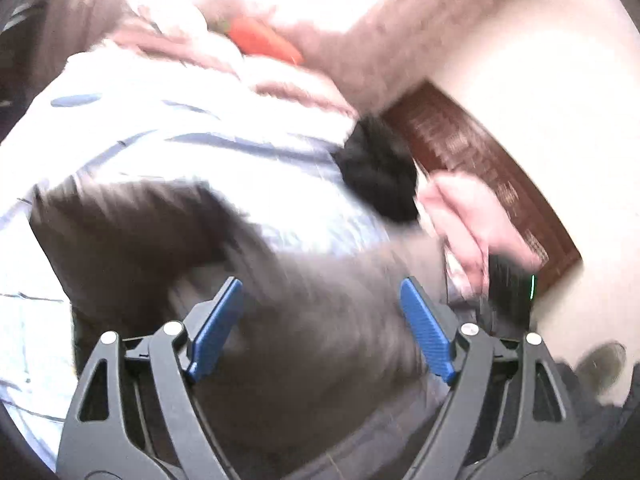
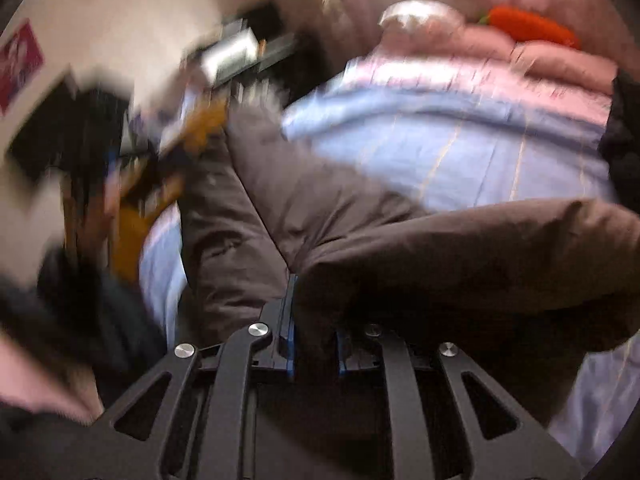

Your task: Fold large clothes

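A large dark brown padded coat point(image 1: 312, 300) lies on a bed with a light blue sheet point(image 1: 180, 152). My left gripper point(image 1: 320, 328) is open just above the coat, its blue pads apart and empty. In the right wrist view the coat point(image 2: 360, 220) spreads across the blue sheet point(image 2: 480, 152). My right gripper point(image 2: 314, 336) is shut on a thick fold of the coat, which bulges over the right finger and hides it. Both views are motion-blurred.
Pink bedding point(image 2: 540, 60) and an orange carrot-shaped plush point(image 2: 532, 28) lie at the bed's far end. A dark wooden headboard point(image 1: 480, 172) stands by a pale wall. The person's hand point(image 1: 468, 216) and black sleeve point(image 1: 380, 168) are at the right. Cluttered shelves point(image 2: 232, 56) stand left of the bed.
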A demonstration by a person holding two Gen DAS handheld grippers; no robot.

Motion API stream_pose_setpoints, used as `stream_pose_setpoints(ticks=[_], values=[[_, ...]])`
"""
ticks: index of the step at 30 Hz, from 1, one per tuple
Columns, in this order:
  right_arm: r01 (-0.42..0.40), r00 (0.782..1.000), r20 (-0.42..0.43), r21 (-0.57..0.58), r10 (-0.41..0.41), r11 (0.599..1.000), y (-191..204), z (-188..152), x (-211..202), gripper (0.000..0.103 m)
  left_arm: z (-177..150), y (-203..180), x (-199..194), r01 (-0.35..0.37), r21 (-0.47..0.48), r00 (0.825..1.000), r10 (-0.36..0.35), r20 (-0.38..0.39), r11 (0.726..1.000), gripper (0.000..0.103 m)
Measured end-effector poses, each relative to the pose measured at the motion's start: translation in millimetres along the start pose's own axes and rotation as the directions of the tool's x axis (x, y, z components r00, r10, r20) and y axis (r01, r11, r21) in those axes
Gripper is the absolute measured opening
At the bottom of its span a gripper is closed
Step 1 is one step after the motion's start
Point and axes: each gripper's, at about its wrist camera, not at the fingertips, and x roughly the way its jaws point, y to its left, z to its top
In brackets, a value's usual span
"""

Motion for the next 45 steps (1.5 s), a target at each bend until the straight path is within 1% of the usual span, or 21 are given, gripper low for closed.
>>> stream_pose_setpoints(ticks=[3,5,6,8,11,13,15,17,18,19,21,22,24,26,28,29,32,38,41,43,45], values=[[0.041,0.983,-0.177,-0.056,-0.051,0.998,16,-37,23,0.02,-5,-18,6,0.013,0.006,1.0,-0.014,0.021,1.0,0.083],[0.079,0.967,-0.239,-0.031,-0.084,0.996,15,-52,34,0.035,-15,-34,28,-0.076,0.052,0.996,0.078,-0.041,0.996,0.083],[0.118,0.962,-0.247,-0.014,-0.118,0.993,13,-56,35,0.045,-24,-42,46,-0.156,0.102,0.982,0.166,-0.095,0.982,0.083],[0.254,0.942,-0.229,0.001,-0.247,0.967,8,-59,28,0.093,-47,-43,53,-0.252,0.165,0.946,0.279,-0.167,0.954,0.083],[0.365,0.91,-0.233,0.05,-0.344,0.93,4,-63,4,0.097,-80,-19,61,-0.339,0.221,0.879,0.392,-0.273,0.915,0.083],[0.491,0.842,-0.29,0.061,-0.455,0.869,5,-69,-15,0.097,-100,-12,65,-0.37,0.245,0.849,0.434,-0.302,0.896,0.083],[0.665,0.721,-0.296,0.041,-0.627,0.746,12,-73,-40,0.097,-114,-9,60,-0.388,0.234,0.832,0.448,-0.327,0.891,0.083],[0.761,0.639,-0.261,0.077,-0.723,0.644,18,-69,-64,0.097,-129,-2,50,-0.399,0.206,0.825,0.448,-0.345,0.894,0.084],[0.783,0.621,-0.206,0.113,-0.756,0.612,25,-62,-74,0.096,-136,0,47,-0.411,0.198,0.818,0.456,-0.352,0.89,0.085],[0.75,0.66,-0.109,0.158,-0.743,0.643,37,-54,-83,0.094,-140,-2,45,-0.423,0.197,0.811,0.466,-0.352,0.885,0.085],[0.619,0.78,-0.015,0.162,-0.626,0.768,55,-45,-78,0.093,-151,-7,42,-0.454,0.212,0.794,0.501,-0.344,0.865,0.085],[0.592,0.803,-0.023,0.149,-0.595,0.792,59,-43,-69,0.092,-157,-11,42,-0.476,0.223,0.781,0.525,-0.337,0.851,0.085],[0.621,0.783,-0.114,0.083,-0.612,0.779,64,-40,-33,0.092,-165,-17,42,-0.514,0.227,0.757,0.562,-0.332,0.827,0.085],[0.664,0.731,-0.222,0.009,-0.646,0.748,56,-42,8,0.084,-177,-16,44,-0.554,0.226,0.73,0.597,-0.332,0.802,0.086],[0.707,0.653,-0.329,-0.058,-0.682,0.705,42,-53,50,0.083,-189,-16,44,-0.579,0.222,0.708,0.619,-0.34,0.785,0.087],[0.706,0.645,-0.353,-0.062,-0.678,0.705,34,-61,59,0.083,-194,-15,46,-0.586,0.22,0.699,0.624,-0.348,0.78,0.088],[0.677,0.681,-0.411,0.041,-0.605,0.734,7,-79,87,0.089,-206,-11,58,-0.586,0.231,0.677,0.626,-0.386,0.777,0.093],[0.7,0.658,-0.417,0.031,-0.627,0.714,3,-76,106,0.097,-207,-2,79,-0.614,0.259,0.631,0.661,-0.406,0.745,0.098],[0.686,0.687,-0.406,0.091,-0.602,0.722,6,-76,81,0.095,-206,2,79,-0.622,0.252,0.626,0.664,-0.408,0.742,0.099],[0.654,0.751,-0.313,0.23,-0.582,0.721,13,-70,53,0.093,-203,5,74,-0.62,0.223,0.64,0.649,-0.411,0.753,0.099],[0.534,0.84,-0.138,0.39,-0.525,0.751,30,-62,20,0.093,-204,8,70,-0.619,0.208,0.65,0.643,-0.406,0.757,0.099]])
